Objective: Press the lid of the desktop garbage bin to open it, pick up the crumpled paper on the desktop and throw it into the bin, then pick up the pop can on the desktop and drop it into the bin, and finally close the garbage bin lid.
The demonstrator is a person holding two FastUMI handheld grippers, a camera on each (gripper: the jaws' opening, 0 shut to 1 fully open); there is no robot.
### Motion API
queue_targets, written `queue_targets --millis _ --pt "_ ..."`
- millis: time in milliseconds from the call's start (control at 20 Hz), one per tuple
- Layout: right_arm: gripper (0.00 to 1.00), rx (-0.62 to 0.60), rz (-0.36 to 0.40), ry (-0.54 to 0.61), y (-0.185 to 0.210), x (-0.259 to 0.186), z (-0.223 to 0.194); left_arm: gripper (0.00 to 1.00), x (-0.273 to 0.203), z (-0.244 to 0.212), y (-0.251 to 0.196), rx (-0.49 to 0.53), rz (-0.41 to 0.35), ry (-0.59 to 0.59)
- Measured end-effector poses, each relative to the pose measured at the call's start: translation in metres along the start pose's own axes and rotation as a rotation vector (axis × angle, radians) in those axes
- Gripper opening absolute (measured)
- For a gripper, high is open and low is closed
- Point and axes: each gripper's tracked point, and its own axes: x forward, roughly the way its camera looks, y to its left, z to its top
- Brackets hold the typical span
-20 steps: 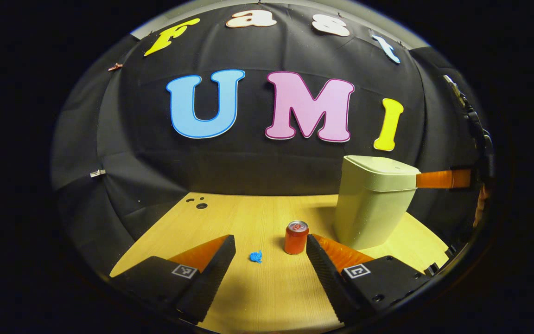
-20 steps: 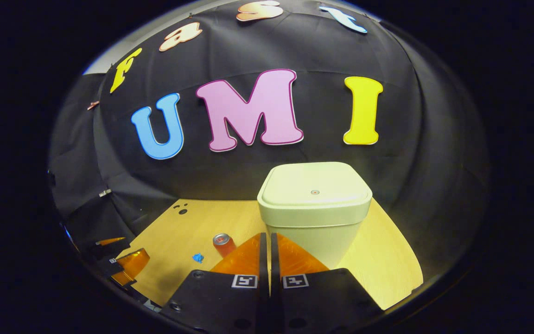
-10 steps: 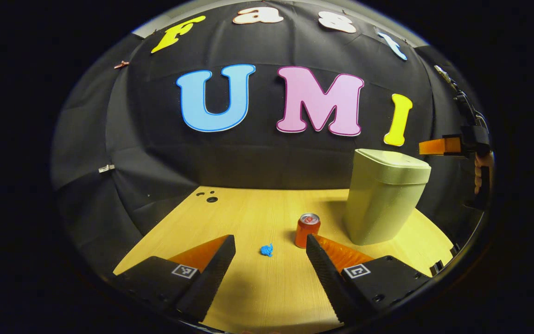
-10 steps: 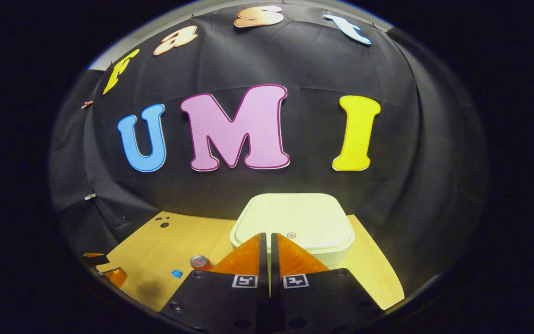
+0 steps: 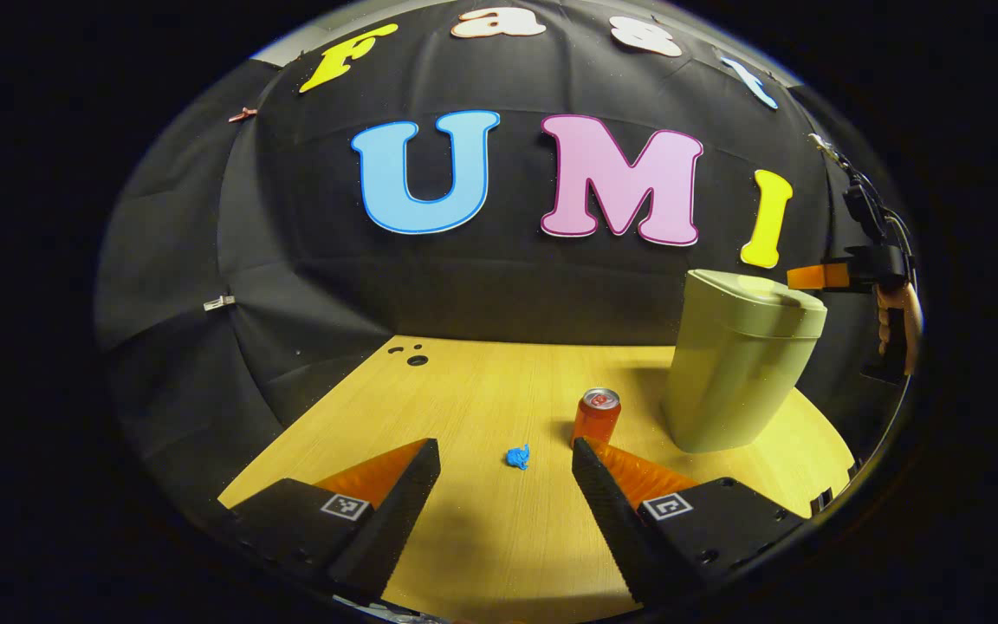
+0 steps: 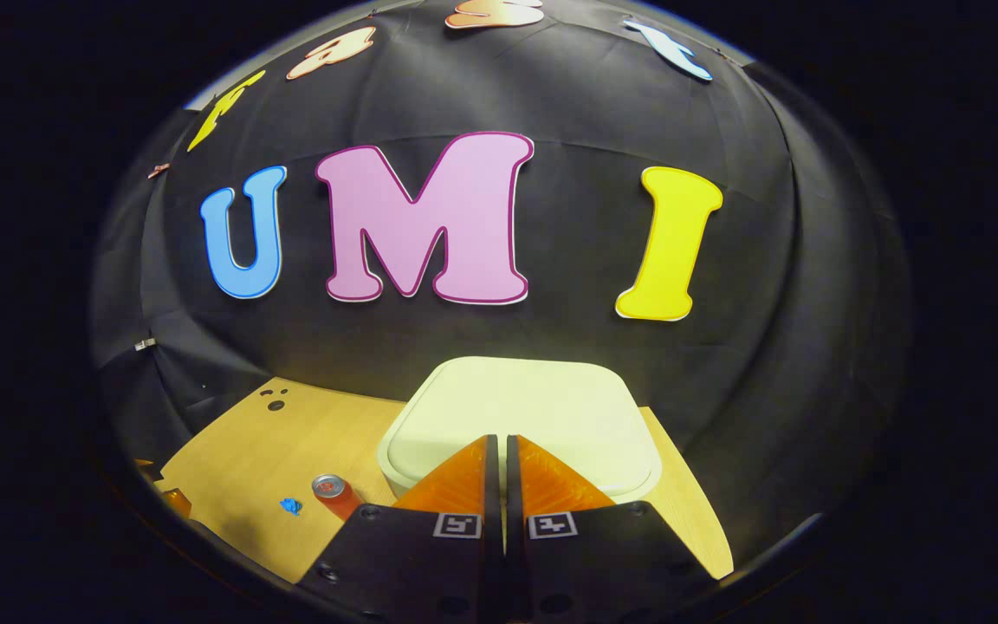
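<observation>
The pale green bin (image 5: 742, 373) stands at the table's right with its lid (image 6: 521, 412) closed. My right gripper (image 6: 499, 438) is shut with nothing in it, its tips over the near part of the lid. In the left gripper view, the right gripper (image 5: 815, 276) hovers just above the lid's right edge; contact is unclear. A small blue crumpled paper (image 5: 517, 457) lies just ahead of my open left gripper (image 5: 506, 446), between its fingers. The orange-red pop can (image 5: 595, 416) stands upright by the left gripper's right fingertip, left of the bin. The can (image 6: 333, 492) and paper (image 6: 291, 505) also lie left of the bin.
The wooden table (image 5: 482, 390) has a few small dark holes (image 5: 412, 356) at its far left corner. The booth's black cloth wall rises right behind the bin. A hand (image 5: 893, 305) holds the right gripper at the far right.
My right gripper has risen from beside the bin's top to above the lid and moved forward over it. The left gripper has drawn back slightly; paper and can sit farther ahead.
</observation>
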Motion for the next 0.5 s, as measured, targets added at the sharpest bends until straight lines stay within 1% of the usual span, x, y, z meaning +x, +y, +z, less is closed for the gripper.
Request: queue_targets --millis 50,100,200,250,350,500 --pt "0.10 -0.001 -0.008 -0.002 -0.0015 0.0035 -0.0005 0.98 -0.0006 -0.0014 0.0021 -0.002 0.006 0.003" --pt "0.05 -0.002 -0.016 -0.010 -0.0028 0.0060 -0.0006 0.98 -0.0005 -0.0025 0.0038 -0.003 0.015 0.007" --pt "0.05 -0.015 -0.020 0.003 -0.0015 0.0095 -0.0089 0.99 0.0000 -0.0026 0.0074 -0.009 0.028 0.008" --pt "0.05 -0.019 -0.024 -0.014 -0.0016 0.0097 -0.0054 0.98 0.0004 -0.0035 0.0067 -0.014 0.030 0.008" --pt "0.05 -0.022 -0.024 -0.010 -0.0025 0.0085 -0.0071 0.98 0.0018 -0.0060 0.0062 -0.018 0.030 0.013" --pt "0.05 0.026 -0.023 -0.002 -0.0031 0.0095 -0.0086 0.98 0.0032 -0.0067 0.0029 -0.007 0.025 0.015"
